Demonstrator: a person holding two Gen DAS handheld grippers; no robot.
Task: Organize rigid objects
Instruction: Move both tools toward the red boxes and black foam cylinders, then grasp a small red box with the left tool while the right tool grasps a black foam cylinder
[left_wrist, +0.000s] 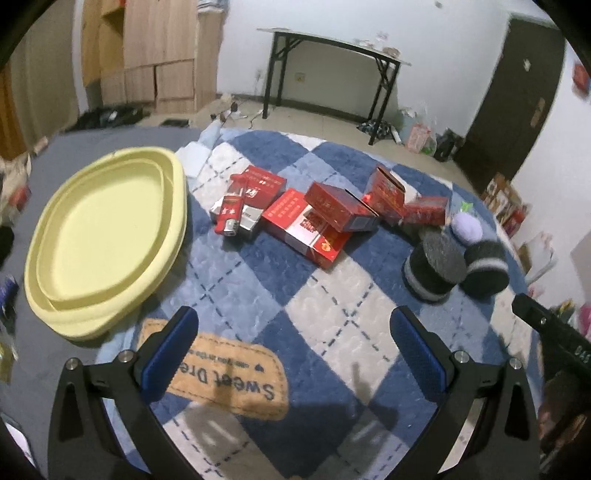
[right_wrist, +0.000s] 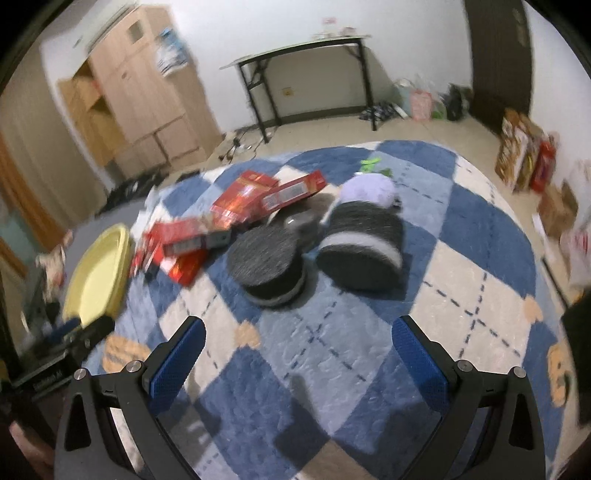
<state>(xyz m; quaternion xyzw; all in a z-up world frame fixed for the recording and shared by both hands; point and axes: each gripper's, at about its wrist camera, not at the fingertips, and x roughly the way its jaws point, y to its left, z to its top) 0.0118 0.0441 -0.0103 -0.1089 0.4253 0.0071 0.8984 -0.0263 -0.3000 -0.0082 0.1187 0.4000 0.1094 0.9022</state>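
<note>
Hanging over the blue checked blanket (left_wrist: 258, 280), the left claw (left_wrist: 293, 343) is wide apart and holds nothing. The right claw (right_wrist: 297, 350) is spread wide too, with nothing in it. A bit farther lies a pile of red boxes (left_wrist: 325, 214), near the yellow tray (left_wrist: 99, 236) on the left. Dark fuzzy rolls (right_wrist: 314, 254) sit beside the boxes. I think the boxes are light and stiff but easy to crush, so pinch one gently across its flat sides

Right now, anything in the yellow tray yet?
No, the yellow tray is bare inside; the red boxes lie on the blanket beside it.
</note>
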